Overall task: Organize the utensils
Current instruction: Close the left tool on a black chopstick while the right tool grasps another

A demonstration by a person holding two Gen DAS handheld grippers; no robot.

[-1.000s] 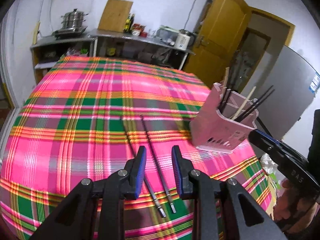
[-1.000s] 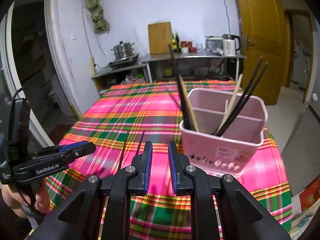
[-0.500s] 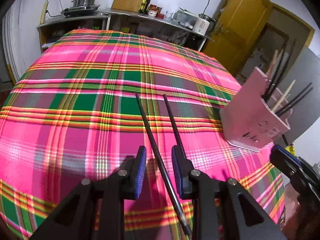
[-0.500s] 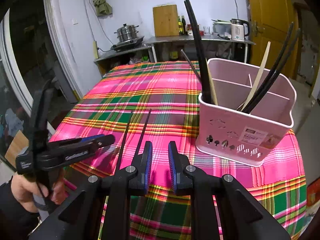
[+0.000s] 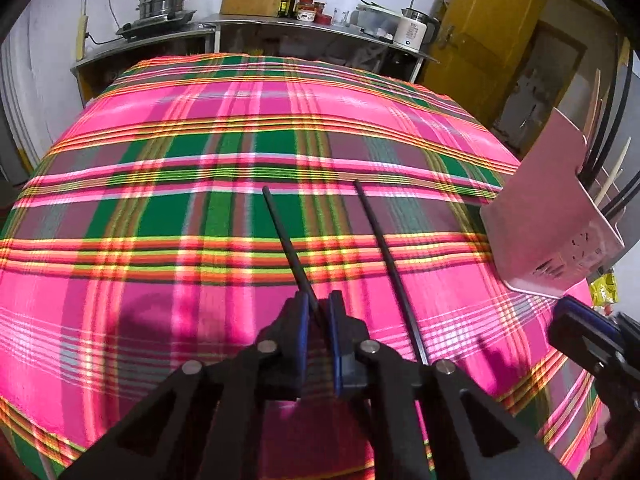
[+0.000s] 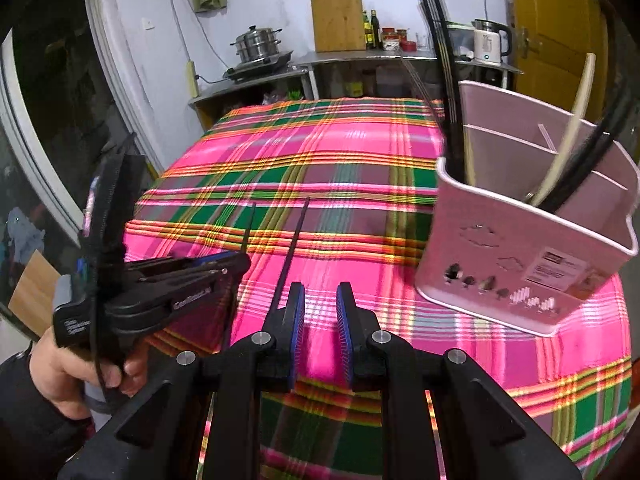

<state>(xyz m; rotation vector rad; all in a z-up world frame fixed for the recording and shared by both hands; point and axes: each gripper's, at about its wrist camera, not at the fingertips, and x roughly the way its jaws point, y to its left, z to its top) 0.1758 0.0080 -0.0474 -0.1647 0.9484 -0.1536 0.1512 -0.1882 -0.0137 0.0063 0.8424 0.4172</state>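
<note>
Lying flat on plaid tablecloth (image 5: 168, 216), long axis pointing away: left chopstick (image 5: 286, 240), clamped near its near end by left gripper (image 5: 319, 312); second chopstick (image 5: 384, 248) just right; pink holder (image 5: 548, 216) far right; right gripper (image 6: 320, 300) parted, empty.

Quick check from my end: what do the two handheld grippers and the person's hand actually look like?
Both grippers, left gripper and right gripper, are black plastic with silver pivot bolts and blue finger pads. The left gripper's side bears white lettering. The bare left hand wears a dark sleeve.
</note>
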